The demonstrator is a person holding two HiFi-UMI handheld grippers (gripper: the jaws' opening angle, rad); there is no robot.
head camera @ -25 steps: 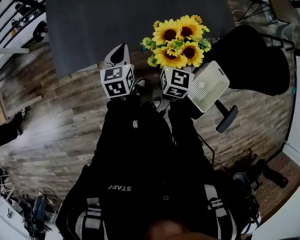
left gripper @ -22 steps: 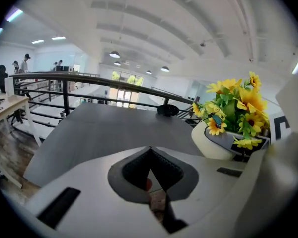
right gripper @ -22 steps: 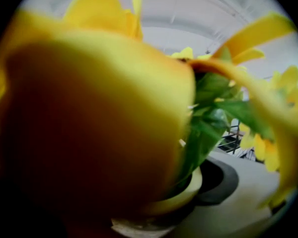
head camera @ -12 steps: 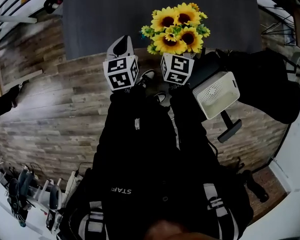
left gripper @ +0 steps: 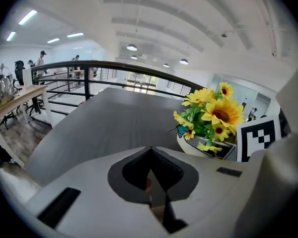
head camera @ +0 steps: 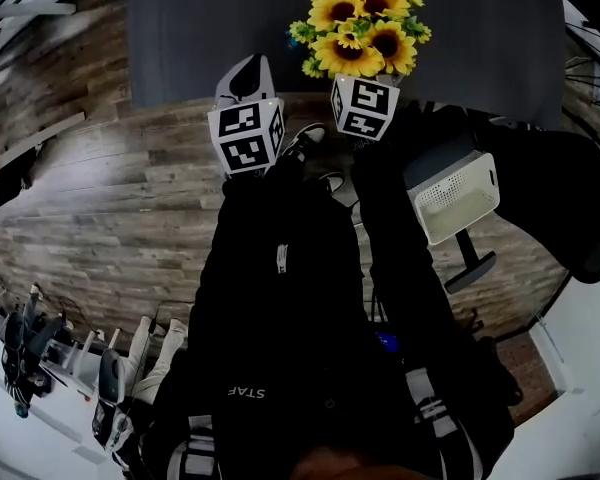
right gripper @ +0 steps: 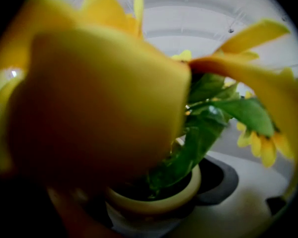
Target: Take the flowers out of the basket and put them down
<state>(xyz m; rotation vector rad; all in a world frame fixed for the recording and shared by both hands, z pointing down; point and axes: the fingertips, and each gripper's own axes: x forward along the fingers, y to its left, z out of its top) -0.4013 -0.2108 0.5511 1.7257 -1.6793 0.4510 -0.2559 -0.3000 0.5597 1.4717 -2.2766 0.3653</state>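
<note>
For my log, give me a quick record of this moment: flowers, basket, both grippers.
flowers: out of basket, in a pot, above the table's near edge
pot: held by right gripper
right gripper: shut on pot
left gripper: shut, empty, left of flowers
basket: white, at person's right, apart from flowers

The head view looks steeply down past the person (head camera: 280, 308) to the table (head camera: 190, 28) and flowers (head camera: 365, 30) at the far side. The left gripper view faces across that table, flowers (left gripper: 213, 114) near on its right. The right gripper view sits close against the flowers (right gripper: 99, 98), which all three views share.
</note>
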